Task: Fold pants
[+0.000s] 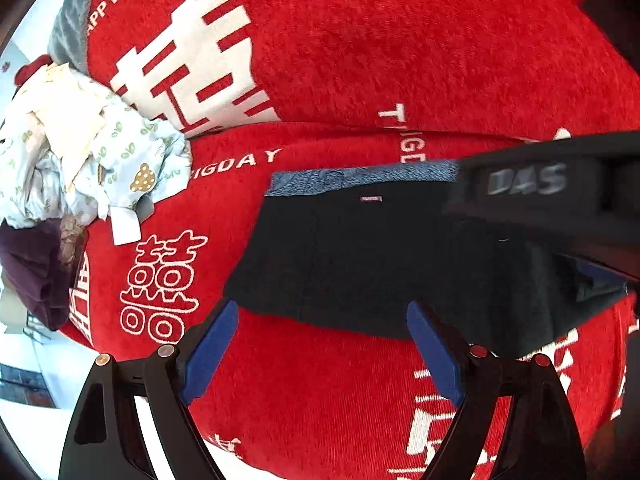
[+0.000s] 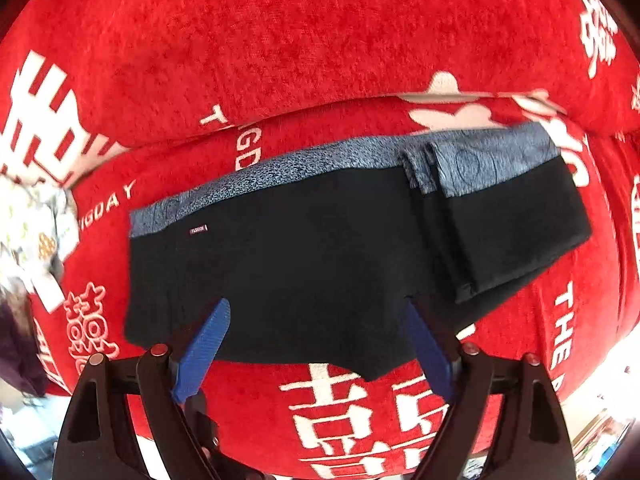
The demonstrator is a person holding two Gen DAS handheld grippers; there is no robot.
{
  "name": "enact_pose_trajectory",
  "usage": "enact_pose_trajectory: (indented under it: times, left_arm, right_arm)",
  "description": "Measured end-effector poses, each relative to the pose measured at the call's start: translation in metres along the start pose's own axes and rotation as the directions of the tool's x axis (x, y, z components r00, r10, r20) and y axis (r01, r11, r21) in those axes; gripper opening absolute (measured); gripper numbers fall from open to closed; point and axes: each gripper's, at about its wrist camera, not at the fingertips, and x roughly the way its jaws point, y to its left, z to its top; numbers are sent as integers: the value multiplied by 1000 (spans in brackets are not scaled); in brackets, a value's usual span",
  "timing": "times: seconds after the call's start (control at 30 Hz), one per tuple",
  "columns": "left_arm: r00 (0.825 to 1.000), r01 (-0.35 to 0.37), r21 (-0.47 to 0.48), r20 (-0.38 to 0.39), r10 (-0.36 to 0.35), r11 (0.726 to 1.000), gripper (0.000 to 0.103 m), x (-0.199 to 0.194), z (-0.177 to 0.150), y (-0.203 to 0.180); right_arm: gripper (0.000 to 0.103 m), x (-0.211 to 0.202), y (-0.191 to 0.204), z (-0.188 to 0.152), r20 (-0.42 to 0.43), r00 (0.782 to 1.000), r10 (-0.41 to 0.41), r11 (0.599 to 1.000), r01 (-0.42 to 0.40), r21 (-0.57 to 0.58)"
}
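Note:
Black pants (image 2: 320,260) with a blue-grey patterned waistband (image 2: 280,172) lie flat on a red blanket. Their right part is folded over into a thicker stack (image 2: 516,220). My right gripper (image 2: 316,306) points down over the pants' near edge, open, with nothing between its blue pads (image 2: 204,344). In the left wrist view the same pants (image 1: 360,260) lie ahead. My left gripper (image 1: 322,306) is open above their near hem, holding nothing. The black housing of the right gripper (image 1: 528,184) hides the pants' right end there.
The red blanket (image 1: 360,40) with white characters covers the whole surface and rises in a fold behind the pants. A heap of pale patterned clothes (image 1: 92,152) and a dark purple garment (image 1: 32,268) lie at the left. The blanket's edge (image 1: 120,360) drops off at lower left.

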Motion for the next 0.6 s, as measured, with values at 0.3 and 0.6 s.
enact_pose_trajectory:
  times: [0.3, 0.6]
  left_arm:
    - [996, -86, 19, 23, 85, 996, 87, 2, 3, -1]
    - [994, -63, 15, 89, 61, 998, 87, -5, 12, -4]
  right_arm:
    - [88, -4, 6, 6, 24, 1000, -14, 1000, 14, -5]
    - [87, -1, 2, -1, 27, 1000, -4, 1000, 4, 3]
